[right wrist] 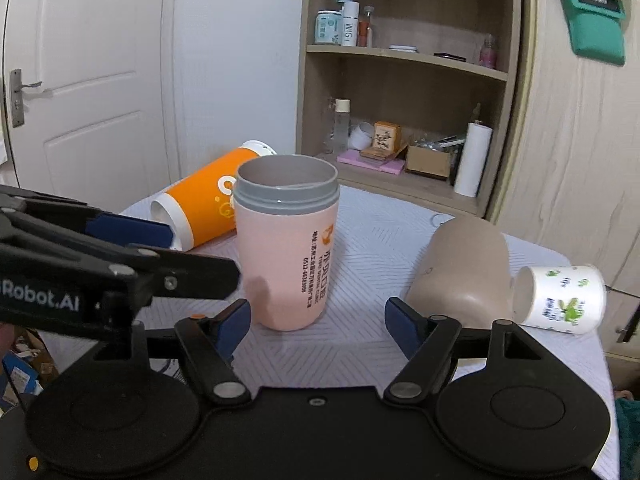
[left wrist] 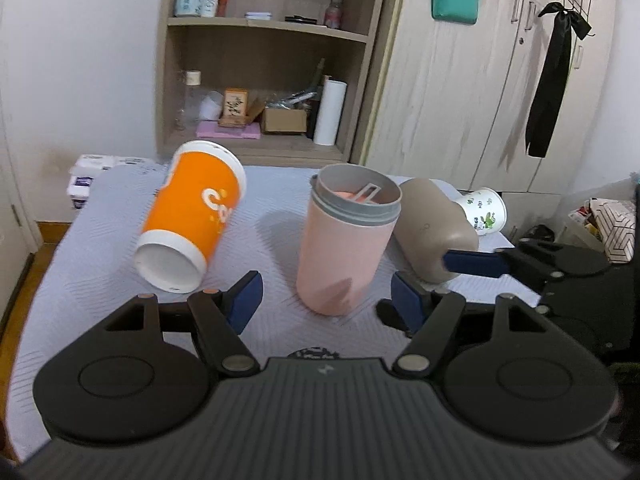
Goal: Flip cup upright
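Observation:
A pink cup with a grey rim [left wrist: 344, 244] [right wrist: 286, 248] stands upright on the table. An orange cup [left wrist: 192, 216] [right wrist: 208, 200] lies on its side to its left. A beige cup [left wrist: 432, 228] [right wrist: 464, 272] lies on its side to its right, and a white cup with green prints [left wrist: 484, 210] [right wrist: 560, 300] lies beyond it. My left gripper [left wrist: 326, 296] is open and empty just short of the pink cup. My right gripper [right wrist: 318, 322] is open and empty, near the pink cup and the beige cup.
The table [left wrist: 272, 220] has a grey patterned cover. A wooden shelf unit [left wrist: 264, 80] with bottles and boxes stands behind it, next to a wardrobe [left wrist: 460, 100]. A white door [right wrist: 88, 80] is at the left.

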A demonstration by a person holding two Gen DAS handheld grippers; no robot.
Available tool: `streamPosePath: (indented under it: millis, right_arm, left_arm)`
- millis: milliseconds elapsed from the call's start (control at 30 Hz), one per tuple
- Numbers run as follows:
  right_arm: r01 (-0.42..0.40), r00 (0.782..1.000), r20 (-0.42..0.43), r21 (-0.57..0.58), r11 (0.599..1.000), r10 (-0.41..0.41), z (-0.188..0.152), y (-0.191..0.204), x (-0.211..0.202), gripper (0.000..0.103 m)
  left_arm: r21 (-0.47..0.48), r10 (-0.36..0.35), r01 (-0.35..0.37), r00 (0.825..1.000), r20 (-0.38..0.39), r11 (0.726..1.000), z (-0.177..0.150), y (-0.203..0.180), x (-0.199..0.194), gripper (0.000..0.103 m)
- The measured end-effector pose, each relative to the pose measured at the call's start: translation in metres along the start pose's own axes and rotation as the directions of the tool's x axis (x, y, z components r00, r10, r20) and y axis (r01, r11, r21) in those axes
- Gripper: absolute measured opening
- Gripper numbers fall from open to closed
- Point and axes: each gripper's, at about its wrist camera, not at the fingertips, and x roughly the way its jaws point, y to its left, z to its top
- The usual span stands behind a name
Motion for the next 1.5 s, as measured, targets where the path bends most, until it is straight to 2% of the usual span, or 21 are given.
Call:
streamPosePath:
  millis: [133, 500, 700, 800, 967, 1100, 1200, 1267, 1367, 1500]
  right_arm:
    - [0.048, 0.999, -0.018, -0.004, 0.999, -0.048, 0.003, 0.006, -0.015, 0.079]
    - [0.107, 0.993, 0.048, -0.004, 0.994, -0.107, 0.003, 0.02, -0.068, 0.079]
    - [0.137, 0.985, 0.1, 0.033, 0.99, -0.14, 0.0, 0.023, -0.1, 0.079]
    - [0.157, 0.978, 0.128, 0.051, 0.986, -0.162, -0.002, 0.027, -0.114, 0.085]
    - [0.191, 0.965, 0.167, 0.068, 0.979, -0.2, -0.008, 0.033, -0.128, 0.087]
    - [0.202, 0.958, 0.187, 0.093, 0.975, -0.217, -0.012, 0.033, -0.131, 0.089]
    - [0.202, 0.954, 0.198, 0.123, 0.972, -0.223, -0.012, 0.031, -0.132, 0.099]
    - [0.207, 0.952, 0.203, 0.134, 0.969, -0.231, -0.012, 0.03, -0.133, 0.1]
    - [0.235, 0.945, 0.202, 0.132, 0.963, -0.258, -0.013, 0.033, -0.13, 0.102]
    - [0.244, 0.942, 0.198, 0.149, 0.958, -0.271, -0.014, 0.033, -0.129, 0.103]
  left_arm:
    - [-0.003, 0.03, -0.03, 1.0, 0.002, 1.0, 0.001, -0.001, -0.014, 0.071]
    - [-0.028, 0.069, -0.067, 0.996, 0.053, 0.997, -0.002, -0.007, -0.064, 0.079]
    - [-0.034, 0.104, -0.1, 0.987, 0.124, 0.994, -0.01, -0.01, -0.092, 0.086]
    - [-0.043, 0.116, -0.111, 0.982, 0.148, 0.993, -0.014, -0.009, -0.1, 0.09]
    - [-0.031, 0.16, -0.157, 0.965, 0.208, 0.987, -0.02, -0.014, -0.107, 0.1]
    - [-0.006, 0.182, -0.185, 0.963, 0.198, 0.983, -0.022, -0.02, -0.106, 0.103]
    - [-0.005, 0.196, -0.199, 0.959, 0.205, 0.98, -0.023, -0.022, -0.109, 0.103]
    - [-0.028, 0.211, -0.21, 0.956, 0.206, 0.977, -0.023, -0.021, -0.109, 0.103]
    - [-0.079, 0.255, -0.245, 0.952, 0.167, 0.966, -0.02, -0.017, -0.107, 0.103]
    - [-0.091, 0.31, -0.299, 0.937, 0.159, 0.95, -0.022, -0.014, -0.107, 0.103]
